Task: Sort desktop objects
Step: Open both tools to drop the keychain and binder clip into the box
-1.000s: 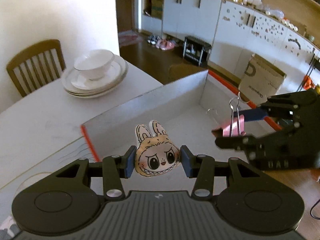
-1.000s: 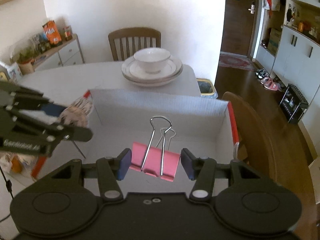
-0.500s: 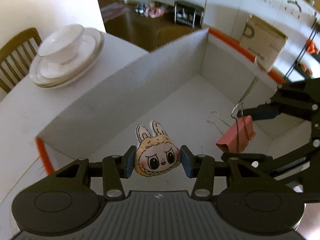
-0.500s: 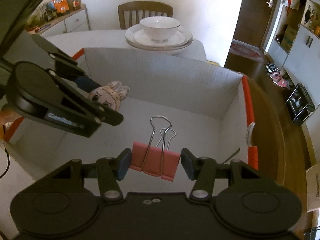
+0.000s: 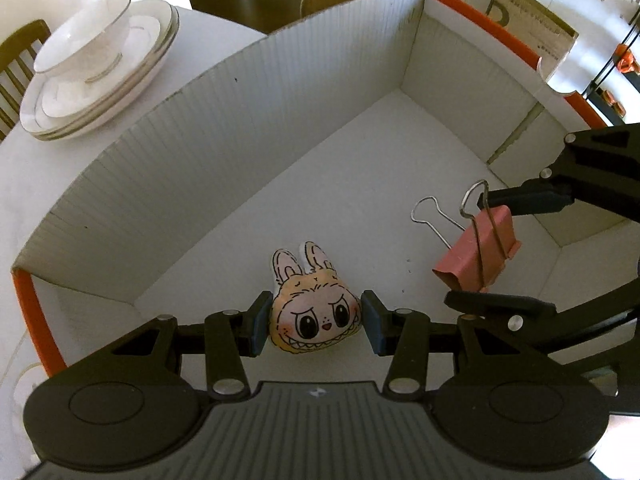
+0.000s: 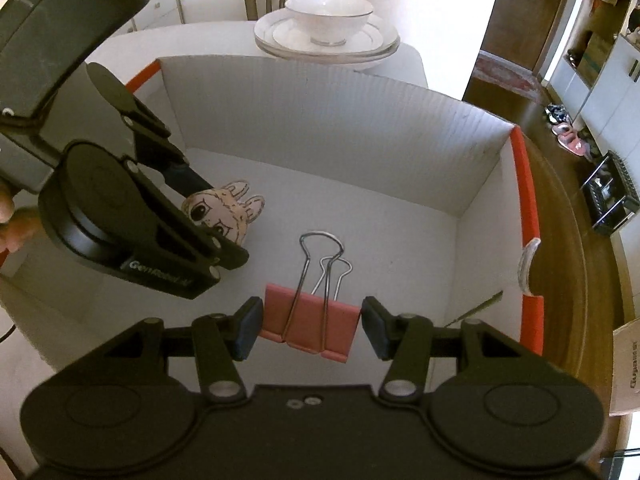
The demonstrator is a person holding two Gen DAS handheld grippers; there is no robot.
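Left gripper: jaws pressed against both cheeks of the bunny-face toy, holding it low inside the box, face up toward the camera.
Right gripper: jaws around the pink binder clip; the left pad touches its body, the right pad looks just off it, so whether the grip is firm I cannot tell.
Clip posture: wire handles point forward and away, leaving the flat sides for the pads.
Box: white corrugated walls, orange-edged rim, floor bare beneath both items; it sits on the tabletop.
Why both inside: looks like a paired drop-off, each item kept apart so neither lands on the other.
Bystanders: bowl on stacked plates beyond the far wall, out of the way.
Step in hand: likely release.
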